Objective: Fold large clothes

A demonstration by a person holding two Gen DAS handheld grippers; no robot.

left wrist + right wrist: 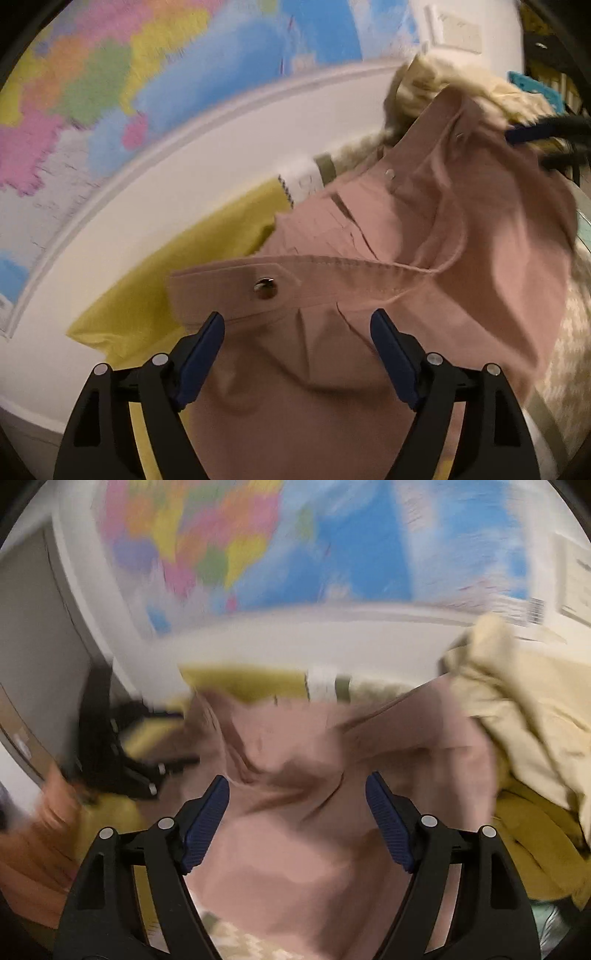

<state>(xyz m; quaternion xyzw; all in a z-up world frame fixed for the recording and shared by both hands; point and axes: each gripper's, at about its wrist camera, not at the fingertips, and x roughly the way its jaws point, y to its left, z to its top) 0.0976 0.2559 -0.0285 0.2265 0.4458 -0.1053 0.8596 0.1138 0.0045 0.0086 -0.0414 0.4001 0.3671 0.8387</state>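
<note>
Left gripper (pixel 297 325): jaws spread wide, 2 blue pads (pixel 205 354) apart, nothing clamped. Right gripper (pixel 297 788): jaws likewise wide, gripping nothing. Left gripper also seen blurred at left of right wrist view (pixel 122 753).

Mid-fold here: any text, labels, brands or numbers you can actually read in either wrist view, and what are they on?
None can be read for sure.
Wall map: fine print, too blurred.
White tag behind the pink jacket: grey marks, perhaps digits, unreadable.
Barcode at the map's lower corner in the right wrist view: bars only, smeared.
Paper sheet on the wall: lines of print, too small.
</note>
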